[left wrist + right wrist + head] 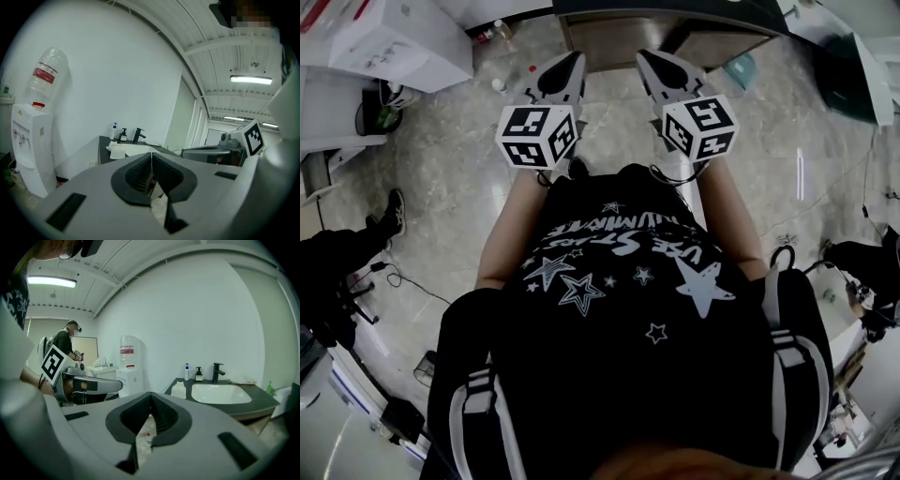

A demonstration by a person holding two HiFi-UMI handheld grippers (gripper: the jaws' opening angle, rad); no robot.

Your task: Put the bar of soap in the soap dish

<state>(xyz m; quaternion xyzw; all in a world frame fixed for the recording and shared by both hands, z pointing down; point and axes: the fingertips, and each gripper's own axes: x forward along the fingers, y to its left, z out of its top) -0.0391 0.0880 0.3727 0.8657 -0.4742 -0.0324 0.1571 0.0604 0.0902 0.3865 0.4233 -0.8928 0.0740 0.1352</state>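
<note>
Presently left gripper and right gripper sit closed, empty; soap, perhaps the pale block far ahead of the jaws beside the sink, likely hard, slick, best pinched across its long sides.

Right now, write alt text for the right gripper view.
The right gripper is shut and empty in the foreground, aimed toward a dark counter with a white sink, a black faucet and two pump bottles. A small white object sits at the counter's left end; a water dispenser stands further left.
</note>
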